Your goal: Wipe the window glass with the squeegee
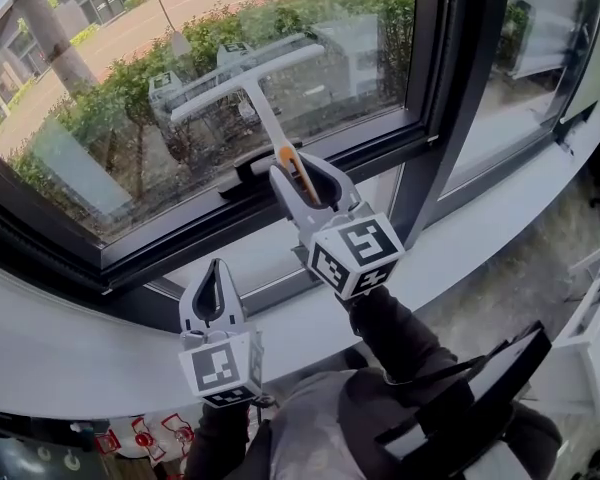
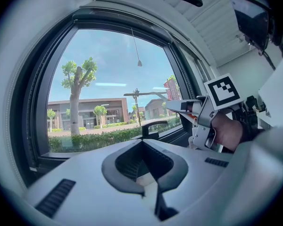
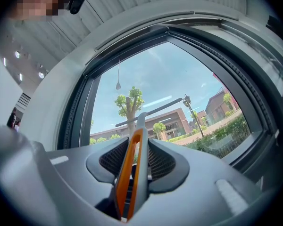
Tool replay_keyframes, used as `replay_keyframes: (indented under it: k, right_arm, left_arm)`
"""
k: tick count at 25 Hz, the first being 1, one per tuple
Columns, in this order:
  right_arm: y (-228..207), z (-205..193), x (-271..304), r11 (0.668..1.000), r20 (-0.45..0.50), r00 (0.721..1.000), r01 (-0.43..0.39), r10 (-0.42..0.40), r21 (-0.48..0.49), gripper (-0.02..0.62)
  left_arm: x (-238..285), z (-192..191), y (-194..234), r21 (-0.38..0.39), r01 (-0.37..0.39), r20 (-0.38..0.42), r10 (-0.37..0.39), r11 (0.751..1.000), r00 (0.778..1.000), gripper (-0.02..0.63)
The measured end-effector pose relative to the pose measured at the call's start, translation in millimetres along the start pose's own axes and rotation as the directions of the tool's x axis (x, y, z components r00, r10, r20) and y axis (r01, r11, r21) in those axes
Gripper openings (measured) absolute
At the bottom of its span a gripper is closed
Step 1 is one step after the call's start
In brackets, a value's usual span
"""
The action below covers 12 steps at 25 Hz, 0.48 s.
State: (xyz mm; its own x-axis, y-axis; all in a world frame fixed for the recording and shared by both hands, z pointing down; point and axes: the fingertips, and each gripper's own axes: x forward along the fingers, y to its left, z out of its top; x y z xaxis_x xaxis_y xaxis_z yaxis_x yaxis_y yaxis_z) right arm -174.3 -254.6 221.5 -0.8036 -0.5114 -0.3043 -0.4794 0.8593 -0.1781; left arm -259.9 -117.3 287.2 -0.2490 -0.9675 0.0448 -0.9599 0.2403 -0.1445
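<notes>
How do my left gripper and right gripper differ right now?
The right gripper is clamped on the squeegee handle. The left gripper has its jaws together on nothing. The right gripper is up at the window glass, with the squeegee blade at the pane, while the left gripper sits lower, by the sill. Both are grey and carry a marker cube.

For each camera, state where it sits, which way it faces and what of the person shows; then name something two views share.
Head view: on the person's head, facing steeply down at sill, window glass, sleeves, left gripper and right gripper.
Left gripper view: on that gripper, facing the window over its shut, empty jaws; the person's right hand shows.
Right gripper view: on that gripper, facing up at the glass along the squeegee in its jaws.
Shared: head and left gripper views both show the right gripper holding the squeegee.
</notes>
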Motion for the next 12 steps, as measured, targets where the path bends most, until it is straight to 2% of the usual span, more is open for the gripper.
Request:
replay_keyframes:
  k: [12]
  right_arm:
    - [-1.9,-25.3,-10.1,1.0,-0.045,0.999,0.001,-0.001,0.015,0.124]
  left_arm:
    - [1.1,-3.9,-1.1,0.001,0.003,-0.008,-0.003,1.0,1.0,0.0]
